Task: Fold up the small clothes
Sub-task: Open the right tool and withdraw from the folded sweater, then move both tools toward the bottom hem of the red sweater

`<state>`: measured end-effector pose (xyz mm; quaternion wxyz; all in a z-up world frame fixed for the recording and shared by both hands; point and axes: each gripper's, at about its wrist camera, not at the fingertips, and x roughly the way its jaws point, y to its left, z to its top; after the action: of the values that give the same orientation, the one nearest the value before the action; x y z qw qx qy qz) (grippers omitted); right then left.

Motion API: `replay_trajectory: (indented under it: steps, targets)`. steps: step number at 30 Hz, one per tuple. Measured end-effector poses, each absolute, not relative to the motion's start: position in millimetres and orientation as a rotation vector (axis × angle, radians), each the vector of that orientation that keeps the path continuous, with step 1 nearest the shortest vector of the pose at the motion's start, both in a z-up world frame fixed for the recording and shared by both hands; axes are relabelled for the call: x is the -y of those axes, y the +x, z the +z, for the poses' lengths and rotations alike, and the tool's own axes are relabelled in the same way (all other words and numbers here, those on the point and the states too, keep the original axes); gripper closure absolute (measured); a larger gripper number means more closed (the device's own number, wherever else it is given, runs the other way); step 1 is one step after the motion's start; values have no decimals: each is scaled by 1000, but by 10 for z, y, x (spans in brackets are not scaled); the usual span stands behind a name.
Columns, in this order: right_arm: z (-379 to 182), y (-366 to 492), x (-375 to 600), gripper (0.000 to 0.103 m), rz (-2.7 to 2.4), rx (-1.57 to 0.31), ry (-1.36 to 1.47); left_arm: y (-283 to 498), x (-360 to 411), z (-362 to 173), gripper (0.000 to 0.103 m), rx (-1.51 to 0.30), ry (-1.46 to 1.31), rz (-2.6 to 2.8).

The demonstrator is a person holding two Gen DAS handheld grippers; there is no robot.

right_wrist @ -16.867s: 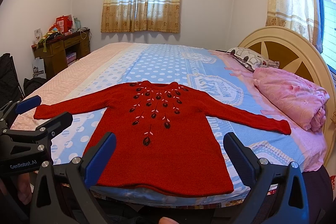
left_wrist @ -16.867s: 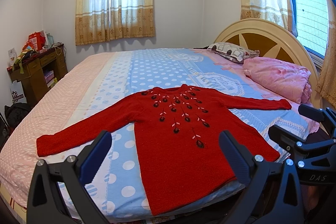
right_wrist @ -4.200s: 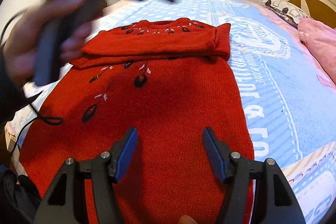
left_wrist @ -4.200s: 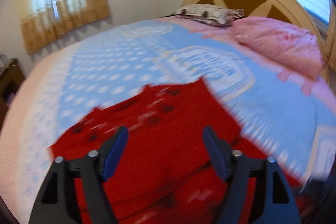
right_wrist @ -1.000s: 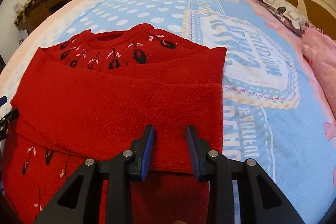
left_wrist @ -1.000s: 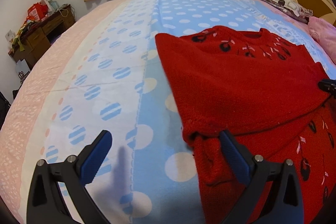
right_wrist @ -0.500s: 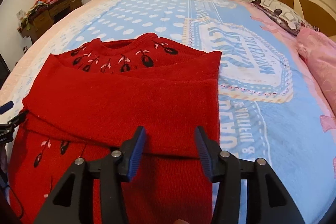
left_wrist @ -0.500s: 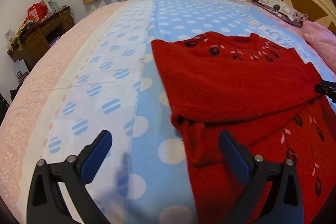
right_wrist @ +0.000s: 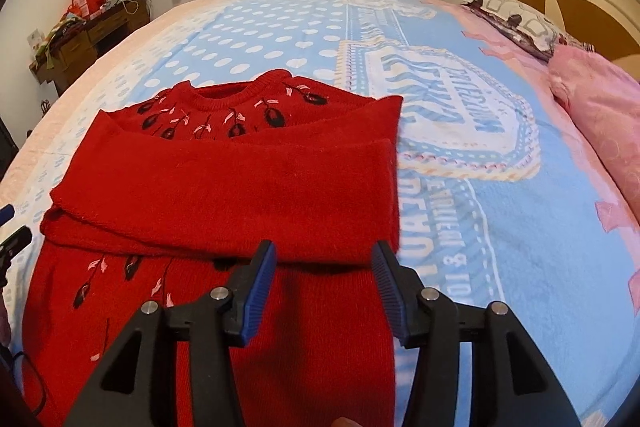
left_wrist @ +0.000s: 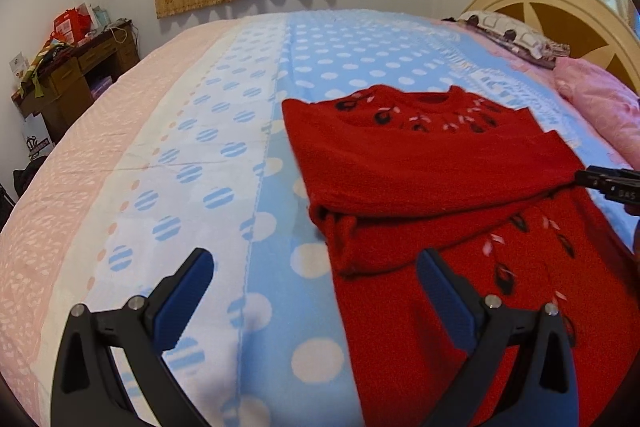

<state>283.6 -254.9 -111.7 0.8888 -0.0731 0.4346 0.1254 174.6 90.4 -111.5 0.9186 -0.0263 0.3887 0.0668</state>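
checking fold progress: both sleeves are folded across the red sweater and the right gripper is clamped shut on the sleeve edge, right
Not quite: the right gripper is open, holding nothing, as the right wrist view shows. Both sleeves do lie folded across the red sweater.

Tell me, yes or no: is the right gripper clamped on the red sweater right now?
No. The right gripper is open above the red sweater, its blue fingers apart with no cloth between them.

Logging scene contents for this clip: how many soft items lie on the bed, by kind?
Red sweater: 1
Patterned pillow: 1
Pink bedding bundle: 1
Total: 3, all on the blue dotted blanket.
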Motion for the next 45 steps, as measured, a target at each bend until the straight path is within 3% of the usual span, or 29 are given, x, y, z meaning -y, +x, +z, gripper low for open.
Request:
replay_trajectory:
  steps: [15,45]
  targets:
    - [-1082,2188,2681,48,292,-906,-138,910,-843,-747,0,-725,3,44]
    - [-1129,1177,2711,45,310,-902,-172,417,-193,-1286,0,-911,47,-108]
